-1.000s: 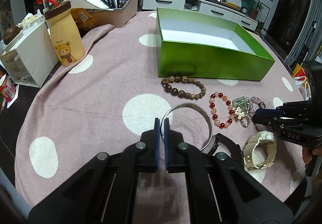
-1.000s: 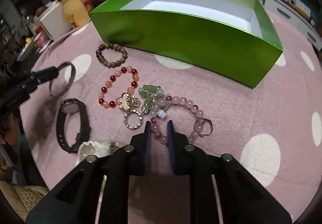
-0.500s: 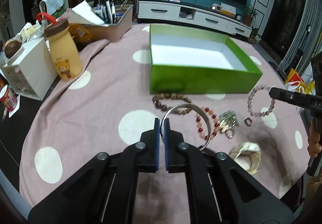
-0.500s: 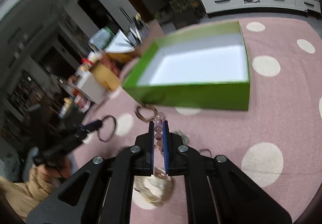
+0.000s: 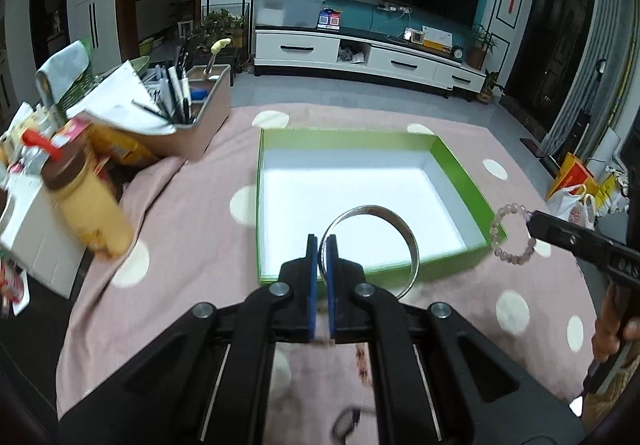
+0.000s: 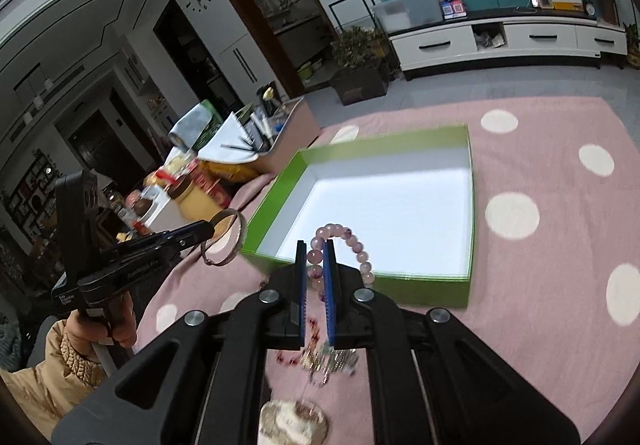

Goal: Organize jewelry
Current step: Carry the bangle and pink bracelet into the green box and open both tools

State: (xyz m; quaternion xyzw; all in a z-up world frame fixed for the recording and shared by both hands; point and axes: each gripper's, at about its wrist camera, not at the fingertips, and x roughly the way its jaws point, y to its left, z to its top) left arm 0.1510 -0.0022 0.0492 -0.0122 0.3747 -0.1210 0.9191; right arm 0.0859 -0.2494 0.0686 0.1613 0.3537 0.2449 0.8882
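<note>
My left gripper (image 5: 321, 245) is shut on a silver bangle (image 5: 408, 233) and holds it in the air over the near edge of the green box (image 5: 460, 173). The box is open and white inside. My right gripper (image 6: 315, 251) is shut on a pale purple bead bracelet (image 6: 362, 253), raised above the box's near corner (image 6: 360, 281). In the left wrist view the bracelet (image 5: 500, 233) hangs from the right gripper (image 5: 534, 219) at the box's right side. In the right wrist view the left gripper (image 6: 210, 231) holds the bangle (image 6: 236, 245) left of the box.
Other jewelry lies on the pink dotted cloth (image 6: 540, 149) under the grippers: red beads and charms (image 6: 320, 359), a cream watch (image 6: 292, 419). A yellow bottle (image 5: 90, 201), a white box (image 5: 32, 245) and a pen tray (image 5: 200, 125) stand at the left.
Both grippers have risen and moved toward the green box, carrying the bangle and the bead bracelet. A second ago the bead bracelet lay on the cloth; the right gripper took hold of it.
</note>
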